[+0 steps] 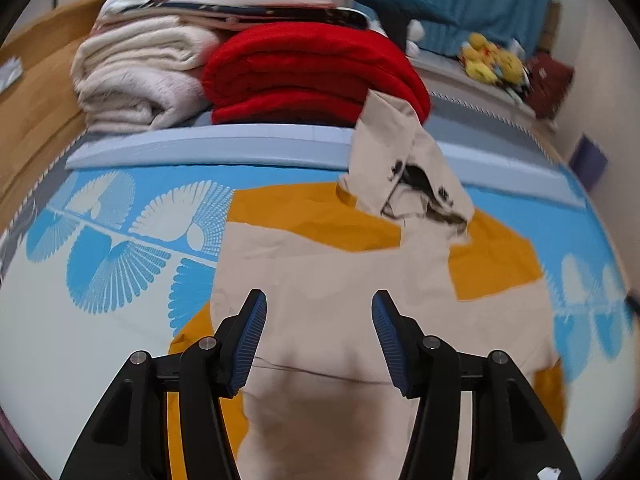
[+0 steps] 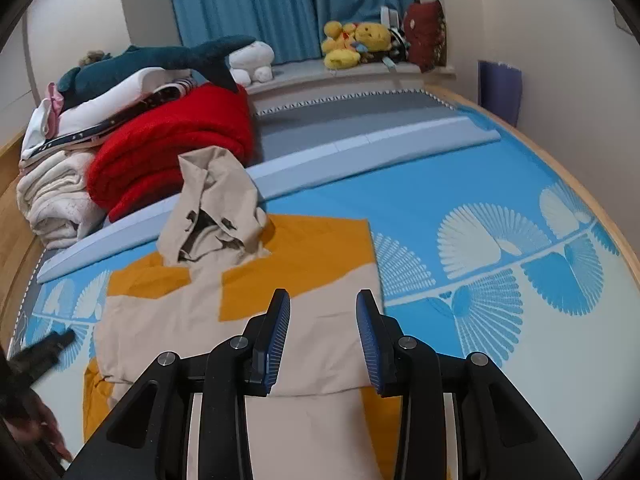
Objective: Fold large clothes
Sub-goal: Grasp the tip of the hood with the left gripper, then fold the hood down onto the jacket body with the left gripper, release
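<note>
Both grippers, left gripper [image 1: 318, 336] and right gripper [image 2: 323, 336], are hovering with fingers spread and empty over the beige-and-orange hoodie [image 1: 320, 280] lying partly folded on the blue bedsheet [image 2: 460, 208], so the next pinch should probably take a clean edge, minding the crumpled hood [image 2: 216, 208] leaning by the red blanket [image 2: 180, 152].

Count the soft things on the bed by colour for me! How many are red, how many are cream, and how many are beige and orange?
Red: 1, the folded blanket
Cream: 1, the folded blanket
Beige and orange: 1, the hoodie
Total: 3
</note>
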`<state>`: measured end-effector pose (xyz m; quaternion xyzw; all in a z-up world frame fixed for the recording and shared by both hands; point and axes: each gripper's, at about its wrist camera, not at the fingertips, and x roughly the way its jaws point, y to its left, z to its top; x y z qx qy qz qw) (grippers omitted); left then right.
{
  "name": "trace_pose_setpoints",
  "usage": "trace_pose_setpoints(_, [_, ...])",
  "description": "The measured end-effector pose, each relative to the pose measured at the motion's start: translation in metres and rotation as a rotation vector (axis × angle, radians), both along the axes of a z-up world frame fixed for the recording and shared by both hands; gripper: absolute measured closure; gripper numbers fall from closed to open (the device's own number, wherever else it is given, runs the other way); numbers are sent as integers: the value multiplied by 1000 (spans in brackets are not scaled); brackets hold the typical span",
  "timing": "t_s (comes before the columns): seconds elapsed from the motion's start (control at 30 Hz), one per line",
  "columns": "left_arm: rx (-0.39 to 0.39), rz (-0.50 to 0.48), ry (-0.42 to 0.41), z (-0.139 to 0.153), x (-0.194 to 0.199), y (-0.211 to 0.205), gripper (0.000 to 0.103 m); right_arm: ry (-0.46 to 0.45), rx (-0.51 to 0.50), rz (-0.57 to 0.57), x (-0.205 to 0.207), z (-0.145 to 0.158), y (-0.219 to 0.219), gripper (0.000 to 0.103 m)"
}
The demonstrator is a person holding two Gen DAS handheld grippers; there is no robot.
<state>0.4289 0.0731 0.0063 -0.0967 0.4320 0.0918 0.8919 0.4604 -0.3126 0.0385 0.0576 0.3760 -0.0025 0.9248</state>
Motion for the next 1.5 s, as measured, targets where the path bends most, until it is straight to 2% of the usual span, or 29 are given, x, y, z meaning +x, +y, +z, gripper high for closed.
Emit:
trace_pose_setpoints(0.03, [-30,28,25,6,10,4,54,7,0,1,2,-1,-3,83])
trace_pose_setpoints(0.1, [-58,67,57,14,26,5,60,25,-3,-1,6,-4,-9,93])
trace_pose_setpoints(0.17, [-65,80,77,22,51,3,69,29,10,-2,9,-8,-11,97])
trace_pose_setpoints(0.33, [-75,70,51,36,124,-11,72,35,3,19,17,-17,-3,96])
trace_pose_setpoints(0.47, [-102,24,30,29,194,-22,72,53,12,23,25,-24,-1,95])
trace_pose_setpoints(0.63, [-139,3,7,5,282,-26,69,79,32,10,37,-35,0,94])
trace_pose_setpoints(0.7, [-171,-3,17,-11,314,-25,64,90,38,9,41,-39,0,94])
trace_pose_setpoints(0.73, [-190,-4,32,-19,329,-25,58,91,38,10,41,-40,1,94])
trace_pose_setpoints(0.83, [-242,29,63,-39,364,-17,50,103,11,25,45,-47,4,94])
trace_pose_setpoints(0.93, [-270,66,80,-52,389,-12,49,128,-7,31,48,-55,3,94])
trace_pose_setpoints(1.07, [-322,86,82,-64,411,-12,49,143,24,-4,53,-58,-4,94])
trace_pose_setpoints(1.17, [-303,82,132,-77,420,-17,53,142,30,-1,53,-58,-2,94])
trace_pose_setpoints(1.2, [-285,58,140,-79,422,-19,59,143,25,4,52,-58,-1,94])
trace_pose_setpoints(1.23, [-273,29,144,-80,423,-21,81,145,23,9,52,-59,0,94])
trace_pose_setpoints(1.27, [-259,-3,150,-79,422,-23,97,146,23,9,51,-59,1,94])
trace_pose_setpoints(1.37, [-161,-61,131,-63,404,-24,101,144,40,2,51,-56,-1,94])
trace_pose_setpoints(1.5, [-60,-239,79,-27,339,-37,102,114,65,-13,51,-44,-9,94])
